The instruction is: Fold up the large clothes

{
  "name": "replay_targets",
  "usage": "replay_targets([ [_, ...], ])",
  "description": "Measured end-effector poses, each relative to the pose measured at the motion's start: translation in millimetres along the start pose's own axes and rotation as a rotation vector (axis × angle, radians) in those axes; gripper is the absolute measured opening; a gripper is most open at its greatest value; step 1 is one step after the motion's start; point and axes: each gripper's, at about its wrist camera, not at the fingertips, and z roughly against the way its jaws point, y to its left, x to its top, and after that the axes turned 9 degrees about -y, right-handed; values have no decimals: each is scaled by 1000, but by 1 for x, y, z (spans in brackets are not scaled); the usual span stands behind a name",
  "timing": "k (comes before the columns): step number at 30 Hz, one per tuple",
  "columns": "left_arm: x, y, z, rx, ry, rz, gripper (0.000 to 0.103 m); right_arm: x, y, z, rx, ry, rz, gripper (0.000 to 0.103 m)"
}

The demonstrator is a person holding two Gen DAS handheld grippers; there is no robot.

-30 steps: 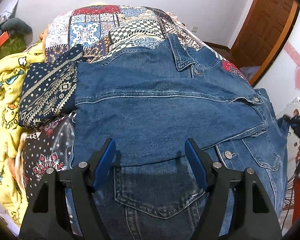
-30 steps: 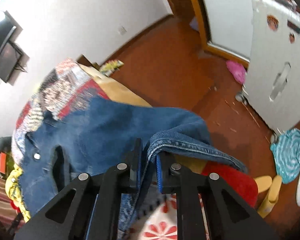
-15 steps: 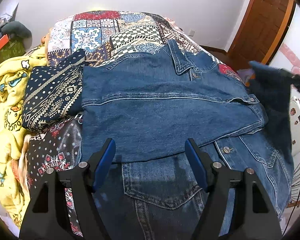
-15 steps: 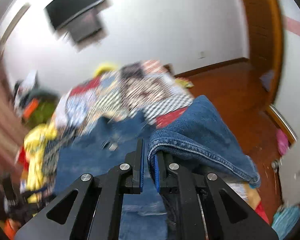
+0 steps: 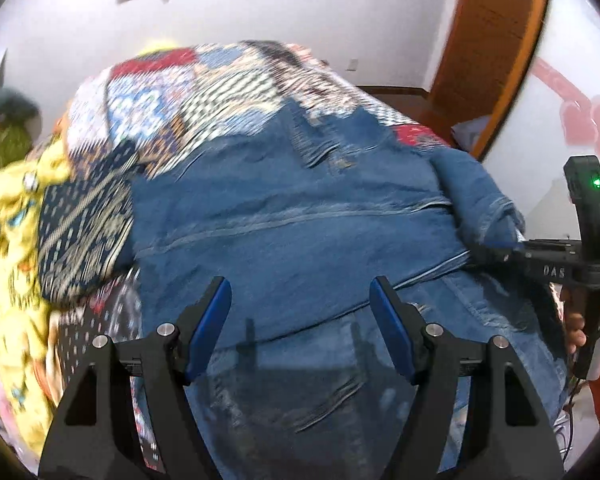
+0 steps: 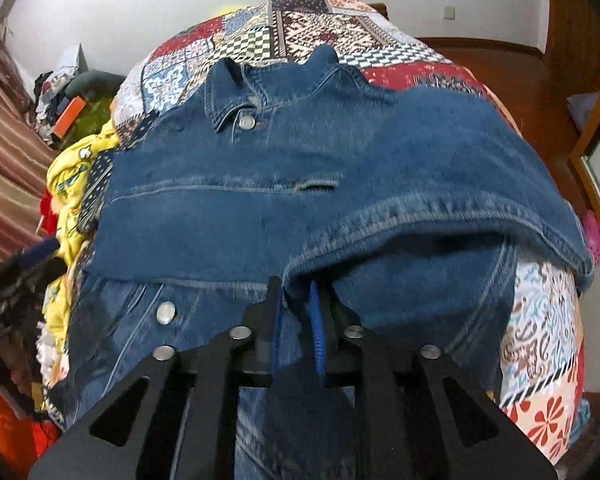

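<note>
denim jacket [image 6: 284, 200] under left gripper [image 5: 300, 312], empty, wide | right gripper [image 6: 296, 300] easing apart, cuff between

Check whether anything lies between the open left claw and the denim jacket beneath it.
Nothing visible does. The left claw hangs open over the denim jacket, with only bare denim between its fingers. The right claw holds the sleeve off to the side, clear of that path.

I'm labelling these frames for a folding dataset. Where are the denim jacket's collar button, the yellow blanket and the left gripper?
collar button [image 6: 247, 122], right wrist view, on the metal stud.
yellow blanket [image 6: 66, 184], right wrist view, on its bunched edge.
left gripper [image 5: 300, 320], left wrist view, midway between fingertips.
</note>
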Motion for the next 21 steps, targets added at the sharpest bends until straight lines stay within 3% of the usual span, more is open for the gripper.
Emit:
replay_targets([
  [3,18,-26,-3,-23,-24,-72,71,-1,-10,21,14,-14,-11,30],
  [5,33,-49,-5,-55,-41,-122,71,-2,-15,33,-18,-55,-6,44],
  [7,48,-77,-11,-101,-52,-169,71,-3,-26,54,-79,-121,2,49],
  [12,74,-138,-38,-191,-30,-256,71,-4,-59,93,-221,-227,-19,53],
  [15,79,-169,-60,-226,11,-309,71,-6,-82,110,-290,-271,-61,60],
  [21,63,-232,-118,-253,109,-494,71,-15,-123,119,-359,-297,-177,64],
])
